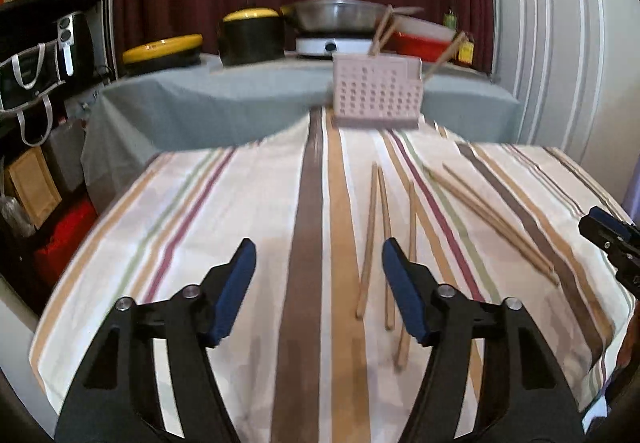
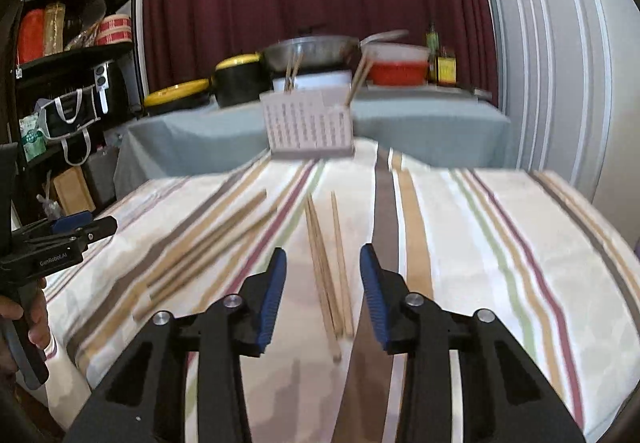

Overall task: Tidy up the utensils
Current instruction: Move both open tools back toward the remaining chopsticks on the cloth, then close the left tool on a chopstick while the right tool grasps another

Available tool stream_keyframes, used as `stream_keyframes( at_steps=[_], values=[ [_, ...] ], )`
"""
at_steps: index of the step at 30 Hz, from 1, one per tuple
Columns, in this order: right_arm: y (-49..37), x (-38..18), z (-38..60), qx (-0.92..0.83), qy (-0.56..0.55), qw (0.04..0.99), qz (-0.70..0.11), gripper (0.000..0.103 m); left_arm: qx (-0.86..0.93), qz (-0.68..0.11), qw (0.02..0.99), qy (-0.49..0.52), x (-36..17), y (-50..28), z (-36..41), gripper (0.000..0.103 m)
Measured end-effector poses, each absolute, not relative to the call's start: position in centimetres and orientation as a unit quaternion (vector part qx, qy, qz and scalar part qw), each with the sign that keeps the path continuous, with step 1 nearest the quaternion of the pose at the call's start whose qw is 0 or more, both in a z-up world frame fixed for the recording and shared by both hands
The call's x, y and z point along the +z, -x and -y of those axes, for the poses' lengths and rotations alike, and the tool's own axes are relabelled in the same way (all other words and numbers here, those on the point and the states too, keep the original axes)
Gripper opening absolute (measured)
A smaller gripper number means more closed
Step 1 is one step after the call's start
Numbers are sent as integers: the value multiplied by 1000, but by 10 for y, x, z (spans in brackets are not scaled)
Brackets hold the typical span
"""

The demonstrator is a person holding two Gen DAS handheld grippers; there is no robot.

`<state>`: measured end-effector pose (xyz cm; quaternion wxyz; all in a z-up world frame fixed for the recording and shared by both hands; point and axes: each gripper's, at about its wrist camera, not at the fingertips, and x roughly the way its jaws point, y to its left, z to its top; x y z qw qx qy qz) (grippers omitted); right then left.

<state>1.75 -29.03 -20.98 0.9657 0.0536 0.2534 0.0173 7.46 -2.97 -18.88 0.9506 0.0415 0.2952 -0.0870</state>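
Several wooden chopsticks lie loose on the striped tablecloth: one group [image 1: 378, 239] just ahead of my left gripper's right finger, another pair [image 1: 492, 217] further right. In the right wrist view one bundle [image 2: 326, 271] lies between my fingers and a second group [image 2: 208, 247] lies to the left. A pale perforated utensil holder [image 1: 376, 91] stands at the table's far edge with a few chopsticks upright in it; it also shows in the right wrist view [image 2: 310, 125]. My left gripper [image 1: 319, 255] is open and empty. My right gripper [image 2: 323, 263] is open and empty above the bundle.
Behind the table a grey-covered counter [image 1: 200, 103] carries yellow-lidded black pots [image 1: 250, 35], a steel pan [image 1: 336, 15] and a red container [image 1: 420, 39]. A black shelf [image 1: 44, 55] with bags stands left. White cabinet doors [image 1: 560, 43] are right. The other gripper shows at the right edge [image 1: 612, 243].
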Motion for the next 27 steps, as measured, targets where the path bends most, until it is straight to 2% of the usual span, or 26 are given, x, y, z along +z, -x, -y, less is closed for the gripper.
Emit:
stream_keyframes(
  at_steps=[17, 23, 27],
  values=[
    [-19, -256, 285, 23, -59, 945, -321, 18, -102, -333, 937, -37, -231, -54, 43, 59],
    [-21, -256, 284, 23, -58, 946, -319, 15, -114, -339, 933, -41, -241, -50, 51, 53],
    [-21, -257, 285, 18, -62, 945, -319, 15, -123, -343, 930, -40, -246, -48, 55, 45]
  ],
)
